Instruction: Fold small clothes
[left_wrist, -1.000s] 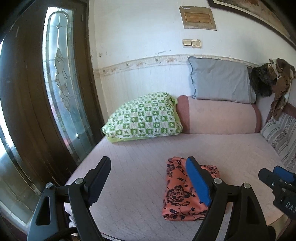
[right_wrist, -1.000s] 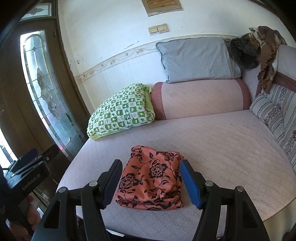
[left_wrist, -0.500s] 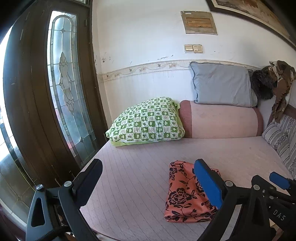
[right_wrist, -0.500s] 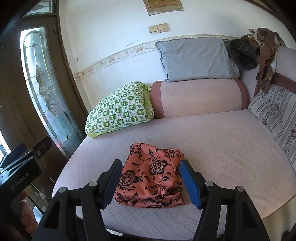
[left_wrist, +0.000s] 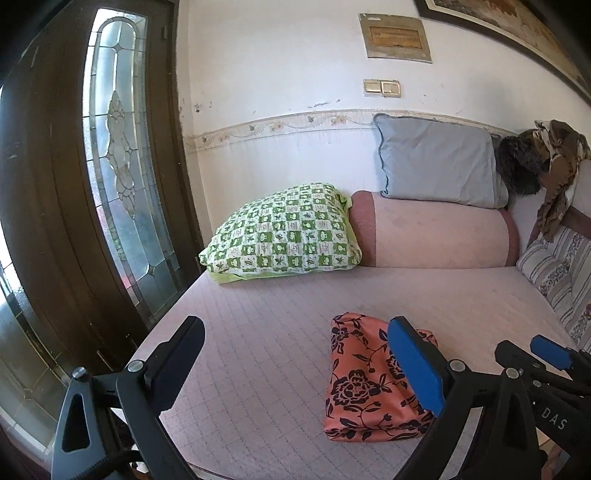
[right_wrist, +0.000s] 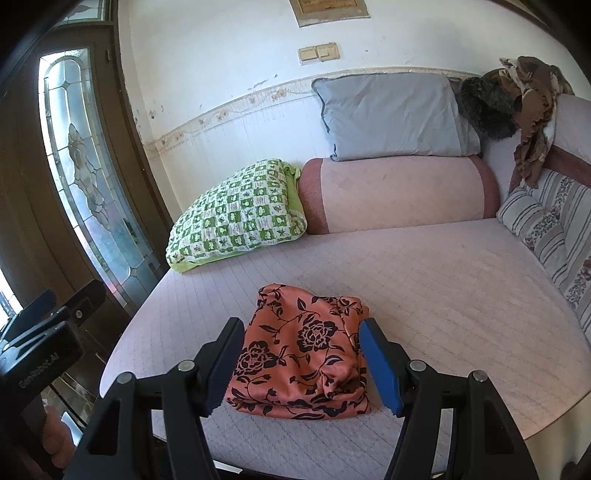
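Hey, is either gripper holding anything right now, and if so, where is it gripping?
Nothing is held. The left gripper and the right gripper both stand open above the bed, and the folded orange floral garment lies free on it.

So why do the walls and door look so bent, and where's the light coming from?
Both wrist views are fisheye: the door bows in the left wrist view, the wall border curves in the right; daylight enters through the door's patterned glass; corners darken; nothing looks blurred.

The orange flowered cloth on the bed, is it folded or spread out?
Folded. The orange flowered cloth lies as a compact bundle on the bed, with stacked layers showing along its near edge, and neither gripper's fingers touch it.
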